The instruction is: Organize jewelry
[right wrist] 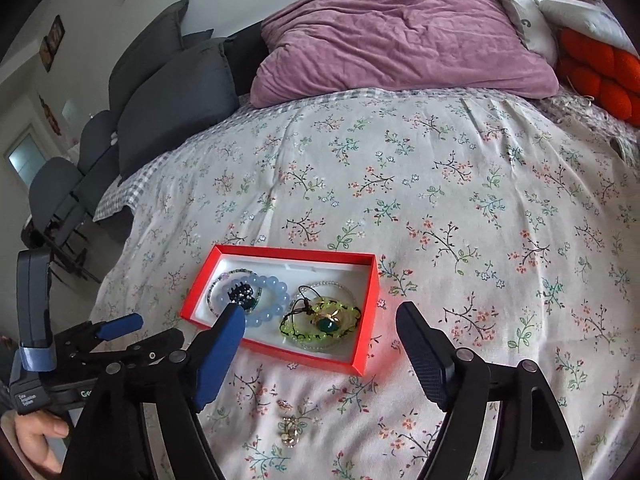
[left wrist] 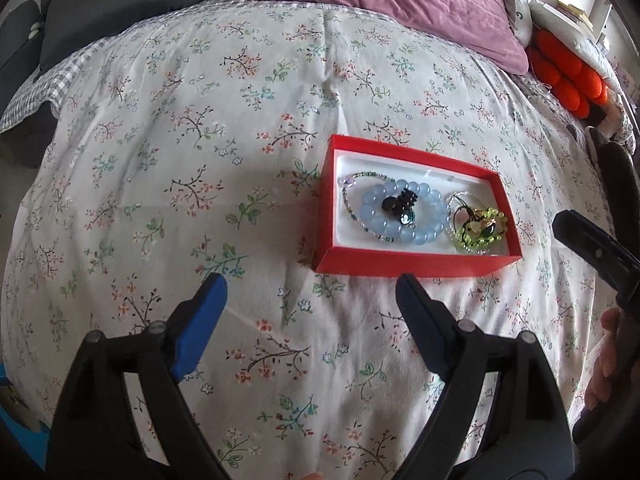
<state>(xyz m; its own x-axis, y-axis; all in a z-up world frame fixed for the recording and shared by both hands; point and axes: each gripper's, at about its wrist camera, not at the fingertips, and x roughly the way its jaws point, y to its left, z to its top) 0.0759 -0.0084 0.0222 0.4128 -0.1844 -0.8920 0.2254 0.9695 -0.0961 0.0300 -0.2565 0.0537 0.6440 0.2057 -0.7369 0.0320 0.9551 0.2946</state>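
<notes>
A red jewelry box [left wrist: 400,266] [right wrist: 362,344] lies on the floral bedspread. Inside are a pale blue bead bracelet [left wrist: 430,232] [right wrist: 276,285], a black hair clip [left wrist: 400,202] [right wrist: 242,295], a thin beaded strand, and a green bead bracelet [left wrist: 490,236] [right wrist: 320,338] with a green-stone pendant. Two small gold pieces [right wrist: 289,430] lie on the bedspread in front of the box, between my right fingers. My left gripper [left wrist: 310,286] is open and empty just short of the box. My right gripper [right wrist: 320,318] is open and empty over the box's near edge.
A purple pillow [right wrist: 400,40] and an orange knotted cushion [right wrist: 600,68] lie at the head of the bed. Dark grey cushions [right wrist: 168,100] line the left side. The bedspread [right wrist: 480,220] spreads right of the box.
</notes>
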